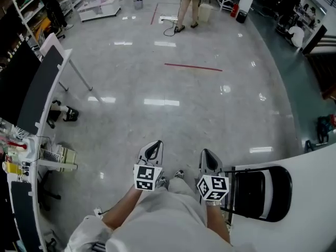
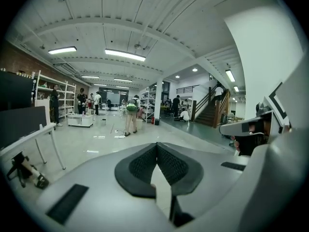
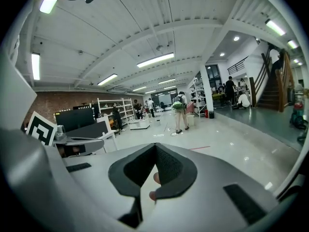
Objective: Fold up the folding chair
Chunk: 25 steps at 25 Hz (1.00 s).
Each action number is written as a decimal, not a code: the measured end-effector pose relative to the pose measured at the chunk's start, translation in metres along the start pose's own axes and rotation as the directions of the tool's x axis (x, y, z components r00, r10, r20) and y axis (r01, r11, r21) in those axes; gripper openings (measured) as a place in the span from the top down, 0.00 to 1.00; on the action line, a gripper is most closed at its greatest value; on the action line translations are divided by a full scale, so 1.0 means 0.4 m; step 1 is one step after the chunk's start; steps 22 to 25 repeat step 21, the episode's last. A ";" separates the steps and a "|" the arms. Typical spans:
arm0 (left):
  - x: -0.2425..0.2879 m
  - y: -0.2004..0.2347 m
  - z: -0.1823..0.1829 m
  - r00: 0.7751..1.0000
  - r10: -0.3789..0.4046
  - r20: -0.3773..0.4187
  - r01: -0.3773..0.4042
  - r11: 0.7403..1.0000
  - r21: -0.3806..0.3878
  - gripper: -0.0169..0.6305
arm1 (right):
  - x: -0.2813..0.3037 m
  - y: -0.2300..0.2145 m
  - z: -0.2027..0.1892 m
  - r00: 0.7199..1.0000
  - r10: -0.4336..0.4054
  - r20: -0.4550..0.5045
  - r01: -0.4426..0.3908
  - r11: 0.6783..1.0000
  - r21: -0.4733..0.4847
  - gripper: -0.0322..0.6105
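Observation:
The black folding chair (image 1: pixel 257 192) stands unfolded at the lower right of the head view, against the curved edge of a white table (image 1: pixel 315 188). My right gripper (image 1: pixel 209 159) is held just left of the chair, apart from it, its jaws shut with nothing between them. My left gripper (image 1: pixel 153 150) is level with it further left, also shut and empty. The left gripper (image 2: pixel 157 147) and the right gripper (image 3: pixel 155 147) each show closed black pads in their own views, pointing out over the open floor. The chair is in neither gripper view.
A desk with black screens (image 1: pixel 32 96) and cluttered shelves runs along the left. A small black device (image 1: pixel 64 112) lies on the floor beside it. Red tape (image 1: pixel 193 67) marks the shiny floor ahead. A person (image 1: pixel 189 4) stands far off near a white cart (image 1: pixel 100 7).

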<state>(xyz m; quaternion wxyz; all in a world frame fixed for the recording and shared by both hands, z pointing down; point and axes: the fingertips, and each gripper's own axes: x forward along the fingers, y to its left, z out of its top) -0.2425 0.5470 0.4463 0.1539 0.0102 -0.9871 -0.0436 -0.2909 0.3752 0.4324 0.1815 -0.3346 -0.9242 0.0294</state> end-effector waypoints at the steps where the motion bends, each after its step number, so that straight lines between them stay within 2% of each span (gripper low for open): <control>1: 0.004 0.005 -0.002 1.000 0.011 -0.005 -0.011 1.000 0.006 0.96 | 0.011 -0.004 -0.001 1.000 0.010 -0.004 -0.010 1.000 0.001 0.95; 6: 0.042 0.032 0.010 0.997 0.072 -0.030 -0.072 0.997 -0.005 0.96 | 0.067 -0.023 0.004 0.998 0.056 -0.029 -0.056 0.998 0.003 0.95; 11: 0.120 0.001 0.055 0.996 0.091 -0.014 -0.091 0.996 0.001 0.96 | 0.118 -0.088 0.044 0.995 0.098 -0.014 -0.098 0.995 -0.001 0.95; 17: 0.165 -0.021 0.066 0.992 0.123 -0.008 -0.123 0.992 -0.002 0.96 | 0.162 -0.146 0.062 0.993 0.116 -0.021 -0.117 0.993 -0.016 0.95; 25: 0.176 -0.018 0.055 0.991 0.136 -0.003 -0.136 0.991 -0.005 0.96 | 0.171 -0.149 0.054 0.992 0.127 -0.023 -0.127 0.991 -0.027 0.95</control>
